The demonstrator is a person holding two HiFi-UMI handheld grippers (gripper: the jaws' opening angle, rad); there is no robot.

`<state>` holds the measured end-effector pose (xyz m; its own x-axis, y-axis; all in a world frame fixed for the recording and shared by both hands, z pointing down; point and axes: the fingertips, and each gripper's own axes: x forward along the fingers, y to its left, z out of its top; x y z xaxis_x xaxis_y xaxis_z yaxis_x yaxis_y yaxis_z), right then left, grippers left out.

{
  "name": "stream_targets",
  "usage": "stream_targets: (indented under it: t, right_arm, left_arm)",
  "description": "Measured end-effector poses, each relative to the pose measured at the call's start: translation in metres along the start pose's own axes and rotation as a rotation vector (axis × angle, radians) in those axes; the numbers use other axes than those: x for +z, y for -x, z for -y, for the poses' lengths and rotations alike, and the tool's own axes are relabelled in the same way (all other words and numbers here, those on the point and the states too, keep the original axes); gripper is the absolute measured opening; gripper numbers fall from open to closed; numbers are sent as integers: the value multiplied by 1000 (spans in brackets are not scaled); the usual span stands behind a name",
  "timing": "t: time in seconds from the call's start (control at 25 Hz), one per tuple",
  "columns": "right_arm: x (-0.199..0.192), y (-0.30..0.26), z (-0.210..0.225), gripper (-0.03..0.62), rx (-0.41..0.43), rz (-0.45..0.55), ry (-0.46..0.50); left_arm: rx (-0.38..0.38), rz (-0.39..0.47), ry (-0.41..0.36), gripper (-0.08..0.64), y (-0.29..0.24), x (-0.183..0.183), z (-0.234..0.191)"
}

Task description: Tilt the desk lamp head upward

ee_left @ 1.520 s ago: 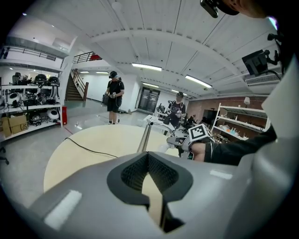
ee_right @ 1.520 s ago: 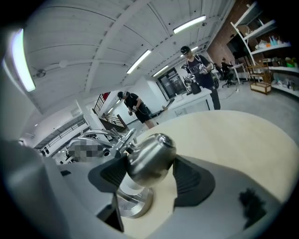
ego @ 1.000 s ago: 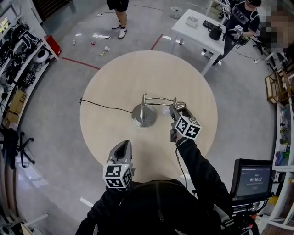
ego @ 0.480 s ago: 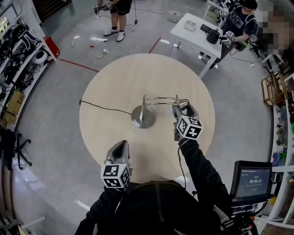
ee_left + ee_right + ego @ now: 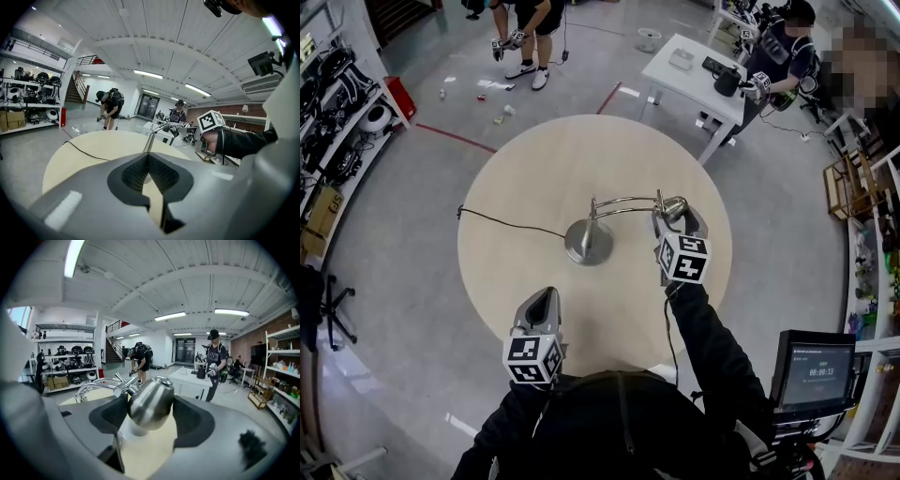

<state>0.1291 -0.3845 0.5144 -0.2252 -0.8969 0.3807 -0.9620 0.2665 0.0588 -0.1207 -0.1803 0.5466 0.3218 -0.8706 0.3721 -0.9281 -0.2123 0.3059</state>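
Clamping lamp head (image 5: 151, 401) | right gripper (image 5: 675, 217) | near table (image 5: 534, 169) right edge

Your head cam looks steeply down on the round table (image 5: 525, 159), with your shoulders at the bottom edge. The left gripper (image 5: 545, 294) cam sits low and further back, facing across the tabletop. The right gripper (image 5: 677, 220) cam is right up against the lamp head (image 5: 151, 401), dead centre. All three views share the desk lamp (image 5: 589, 241).
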Motion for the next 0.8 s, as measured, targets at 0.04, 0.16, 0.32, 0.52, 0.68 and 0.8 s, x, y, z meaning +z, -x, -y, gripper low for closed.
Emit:
stream_targets:
  t: [0.04,0.16,0.32,0.52,0.68,0.8]
  right_arm:
    - [3,-1,1,313,-4,2,20]
    - [11,-3,4,313,-15,13,75]
    - [25,4,-5,313,-26,27,140]
    - [42,25,-24,314,-35,47,232]
    - [57,29,-32,314,-33,73,316]
    - [66,32,-40,314,-28,86,385]
  left_arm:
    - [0,2,2,8,-3,0,-1]
    - [1,6,5,8,-9,-1,-2]
    - [1,9,12,8,-3,0,-7]
    - [7,20,19,8,18,2,-15]
    - [26,33,23,8,20,8,-24]
    - [41,43,25,8,21,10,-31]
